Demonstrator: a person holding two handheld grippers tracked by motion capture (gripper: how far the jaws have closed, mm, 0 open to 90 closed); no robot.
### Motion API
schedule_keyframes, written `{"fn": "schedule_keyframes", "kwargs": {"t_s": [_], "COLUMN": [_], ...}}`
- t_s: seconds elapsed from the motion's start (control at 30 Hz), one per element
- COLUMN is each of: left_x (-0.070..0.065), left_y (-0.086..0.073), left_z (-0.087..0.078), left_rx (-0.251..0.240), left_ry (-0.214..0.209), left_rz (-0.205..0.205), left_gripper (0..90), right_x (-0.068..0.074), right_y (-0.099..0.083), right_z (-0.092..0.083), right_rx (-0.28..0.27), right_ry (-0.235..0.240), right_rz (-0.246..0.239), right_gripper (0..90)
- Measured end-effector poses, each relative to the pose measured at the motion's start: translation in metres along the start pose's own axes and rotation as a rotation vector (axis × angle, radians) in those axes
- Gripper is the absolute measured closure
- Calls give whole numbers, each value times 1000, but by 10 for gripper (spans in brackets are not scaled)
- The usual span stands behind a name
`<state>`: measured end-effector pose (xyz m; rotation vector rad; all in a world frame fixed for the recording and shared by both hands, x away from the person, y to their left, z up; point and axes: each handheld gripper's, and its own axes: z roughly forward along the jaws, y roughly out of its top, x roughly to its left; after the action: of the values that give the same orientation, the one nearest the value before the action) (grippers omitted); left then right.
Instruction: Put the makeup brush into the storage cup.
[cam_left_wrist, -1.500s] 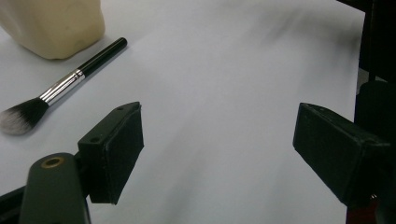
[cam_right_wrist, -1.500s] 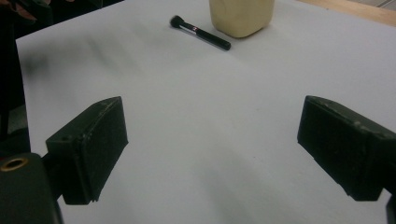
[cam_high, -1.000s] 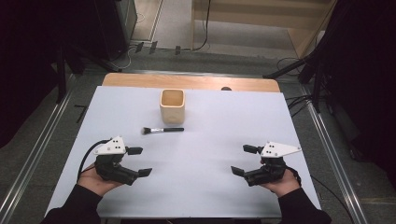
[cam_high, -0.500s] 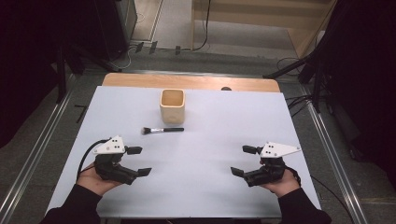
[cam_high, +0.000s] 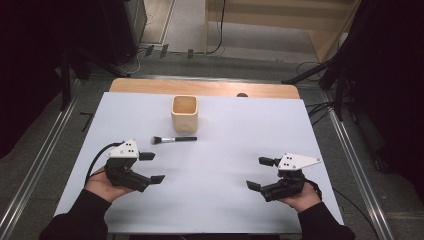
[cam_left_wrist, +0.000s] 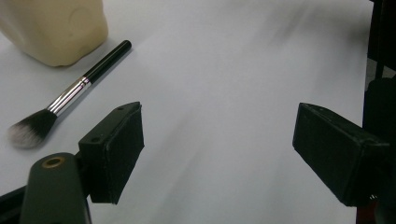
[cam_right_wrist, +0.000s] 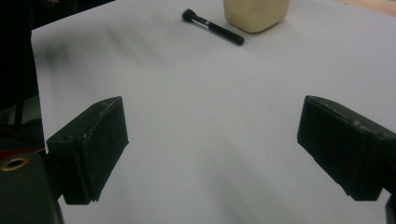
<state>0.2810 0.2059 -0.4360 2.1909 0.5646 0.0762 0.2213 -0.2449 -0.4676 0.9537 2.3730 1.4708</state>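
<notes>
Barely any shift vs. half a sec ago: both hands parked at near edge of table (cam_high: 320, 130), brush (cam_high: 174, 139) and cup (cam_high: 184, 113) unmoved. Left gripper (cam_high: 150, 167) with jaws spread wide, nothing between; right gripper (cam_high: 260, 173) likewise wide apart, empty. Brush flat on white sheet, just in front of cup, long axis across table: bristles (cam_left_wrist: 29, 129) toward person's left, handle tip (cam_left_wrist: 122, 46) toward right, close by cup's base. Sits ahead and slightly right of left gripper, much nearer it than right one. Prob. left-hand pickup: reach fwd, jaws set across handle.
</notes>
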Motion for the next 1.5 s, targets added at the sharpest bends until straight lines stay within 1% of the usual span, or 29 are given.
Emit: {"fn": "schedule_keyframes", "kwargs": {"t_s": [0.03,0.1,0.2,0.33,0.4,0.73,0.77,0.83,0.97,1.07,1.1,1.23,1.3,1.5], "left_x": [1,3,5,9,13,25,27,30,37,41,42,48,51,58], "left_y": [3,6,9,13,15,20,21,22,27,31,33,38,39,41], "left_z": [2,3,5,7,7,7,7,7,8,9,9,12,12,16], "left_rx": [2,9,20,22,18,7,-3,-1,-1,-9,-6,-16,-30,-15], "left_ry": [-9,-13,-13,-17,-10,2,1,3,9,9,20,25,26,38], "left_rz": [-4,-4,1,5,-8,-26,-32,-38,-32,-33,-23,-16,-28,-25], "left_gripper": [171,171,171,171,172,171,172,172,172,173,172,173,173,173], "right_x": [0,0,0,1,1,1,1,1,1,2,2,2,2,2], "right_y": [0,0,0,0,0,-1,-1,-1,-1,0,0,-1,-1,-1], "right_z": [0,0,0,1,1,2,2,2,2,1,1,2,2,3], "right_rx": [1,3,4,6,7,12,13,13,11,9,11,17,18,21], "right_ry": [0,2,4,6,7,11,12,12,6,7,10,12,12,12], "right_rz": [1,-1,1,-3,-4,-1,-2,-2,-14,-11,-11,-12,-12,-14], "right_gripper": [91,91,91,91,91,91,91,91,91,91,91,91,91,91]}}
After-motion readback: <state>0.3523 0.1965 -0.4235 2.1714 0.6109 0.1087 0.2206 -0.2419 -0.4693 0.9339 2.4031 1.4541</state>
